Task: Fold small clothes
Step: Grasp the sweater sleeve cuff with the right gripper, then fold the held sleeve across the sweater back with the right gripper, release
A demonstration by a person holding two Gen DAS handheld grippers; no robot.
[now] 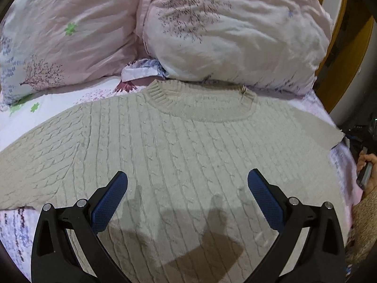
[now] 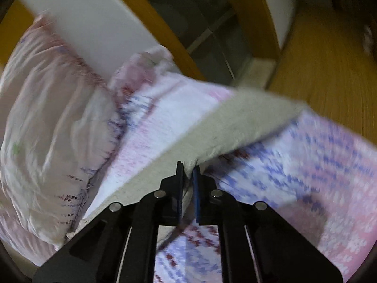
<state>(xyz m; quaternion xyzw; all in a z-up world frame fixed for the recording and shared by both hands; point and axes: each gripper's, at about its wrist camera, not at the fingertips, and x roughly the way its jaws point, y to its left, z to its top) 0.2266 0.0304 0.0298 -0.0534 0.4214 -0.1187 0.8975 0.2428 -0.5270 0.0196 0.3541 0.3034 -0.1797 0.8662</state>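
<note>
A beige cable-knit sweater (image 1: 179,146) lies spread face up on a bed sheet (image 1: 59,103) printed with pink and purple flowers. Its ribbed collar (image 1: 202,103) sits toward 12 o'clock in the left wrist view, just below two pink floral pillows (image 1: 235,35), and one sleeve runs off toward 9 o'clock. The left gripper (image 1: 187,176) hangs above the sweater's chest with its blue-padded jaws spread wide and nothing between them; its shadow falls on the knit at 6 o'clock. At 3 o'clock in that view, the person's right hand (image 1: 368,172) shows at the bed's edge.

In the blurred right wrist view, the right gripper (image 2: 188,167) has its jaws clenched on an edge of the sweater (image 2: 235,122), and the gripped fabric stretches away toward 2 o'clock, lifted off the sheet (image 2: 318,165). A pillow (image 2: 47,129) lies at 9 o'clock, and a wooden floor (image 2: 329,70) shows toward 2 o'clock beyond the bed.
</note>
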